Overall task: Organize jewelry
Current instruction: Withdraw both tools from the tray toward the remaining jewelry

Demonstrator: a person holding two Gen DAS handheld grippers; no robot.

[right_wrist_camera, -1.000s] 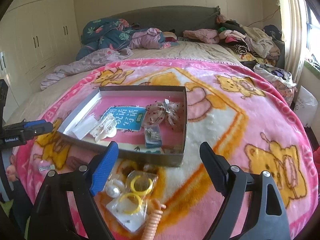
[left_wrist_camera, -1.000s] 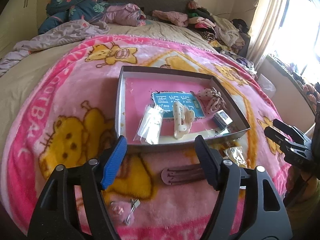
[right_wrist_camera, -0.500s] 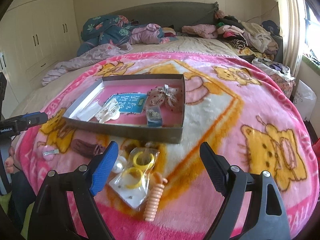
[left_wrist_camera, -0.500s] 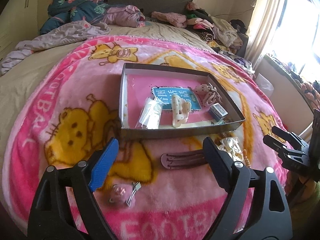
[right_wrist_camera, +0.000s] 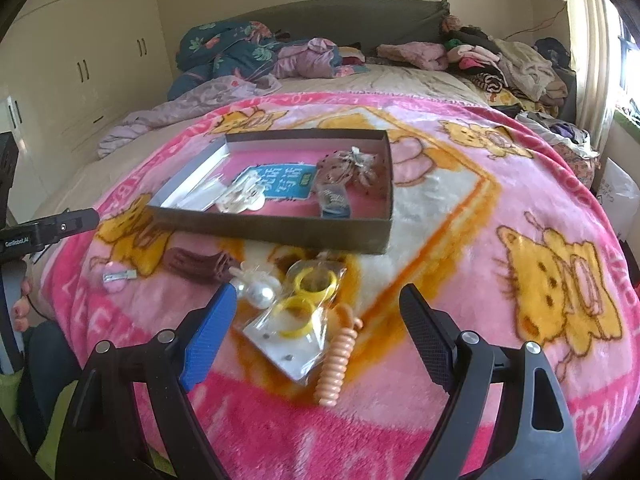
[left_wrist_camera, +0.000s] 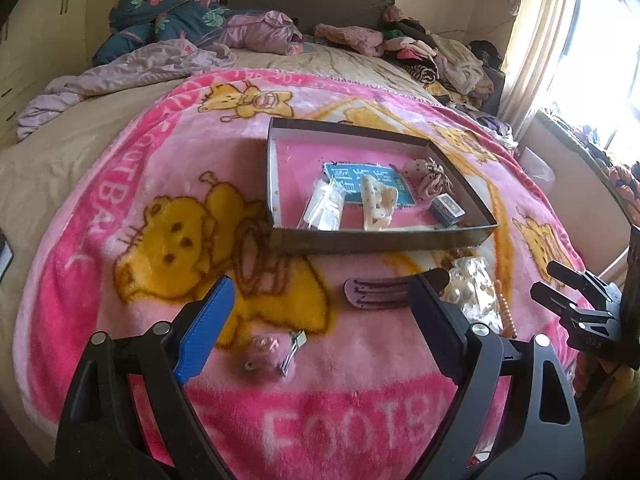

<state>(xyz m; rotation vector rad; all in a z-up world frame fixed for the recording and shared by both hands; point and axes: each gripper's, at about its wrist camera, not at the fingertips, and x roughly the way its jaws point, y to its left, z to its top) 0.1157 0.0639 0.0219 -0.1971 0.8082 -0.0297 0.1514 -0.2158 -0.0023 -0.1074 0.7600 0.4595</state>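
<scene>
Blanket point(left_wrist_camera: 120, 184): yellow rings point(right_wrist_camera: 304, 300) clear in right view only; both jaws released.

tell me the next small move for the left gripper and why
Probably ease the left gripper down over the pink hair clip and close on it. The jaws are open and empty, the clip lies loose on the blanket just below them, outside the box.

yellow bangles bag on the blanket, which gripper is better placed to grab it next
Right. The bag of yellow bangles lies just ahead of the open right gripper, between its fingers' line. The open left gripper faces the small pink clip instead.
</scene>
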